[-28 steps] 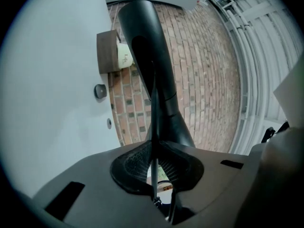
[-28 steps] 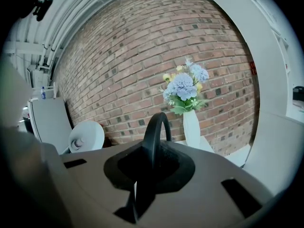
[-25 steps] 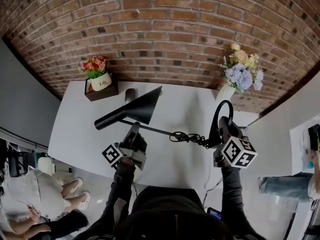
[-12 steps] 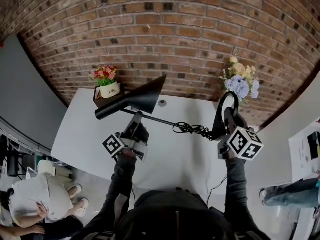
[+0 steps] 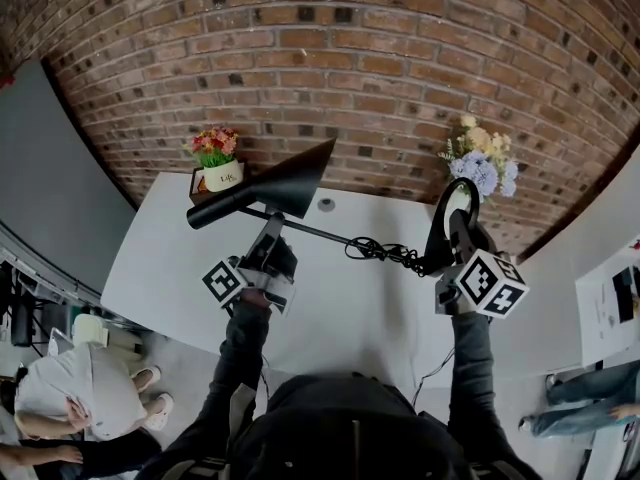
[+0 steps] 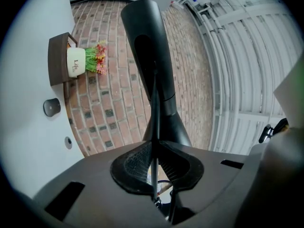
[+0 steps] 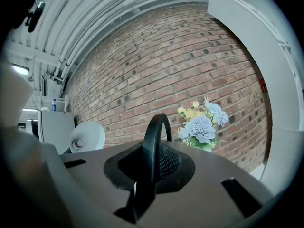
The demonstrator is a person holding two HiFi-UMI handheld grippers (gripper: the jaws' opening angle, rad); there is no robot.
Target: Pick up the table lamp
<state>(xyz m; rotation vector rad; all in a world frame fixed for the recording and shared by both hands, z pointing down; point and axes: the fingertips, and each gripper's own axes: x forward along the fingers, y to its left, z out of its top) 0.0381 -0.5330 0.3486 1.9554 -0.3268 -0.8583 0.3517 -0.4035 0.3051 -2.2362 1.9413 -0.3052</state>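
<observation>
The black table lamp hangs above the white table [image 5: 150, 258], held at both ends. Its cone shade [image 5: 285, 183] points up and left, and a thin rod [image 5: 320, 236] runs from it to the ring-shaped base [image 5: 443, 223]. A coiled cord [image 5: 382, 255] hangs along the rod. My left gripper [image 5: 268, 253] is shut on the rod just below the shade; in the left gripper view the rod [image 6: 154, 141] runs between the pads [image 6: 135, 163] up to the shade [image 6: 152, 56]. My right gripper [image 5: 450, 248] is shut on the ring, which stands between its pads [image 7: 168, 160] in the right gripper view, the ring [image 7: 153, 137] upright.
A brown box with a white flower pot [image 5: 220, 176] sits at the table's back left. A vase of blue and yellow flowers [image 5: 480, 158] stands at the back right by the brick wall. A small round fitting [image 5: 325, 205] lies in the tabletop. A person [image 5: 60, 398] sits at lower left.
Both grippers have risen together, and the lamp has come up off the table with them. The shade now stands higher against the brick wall.
</observation>
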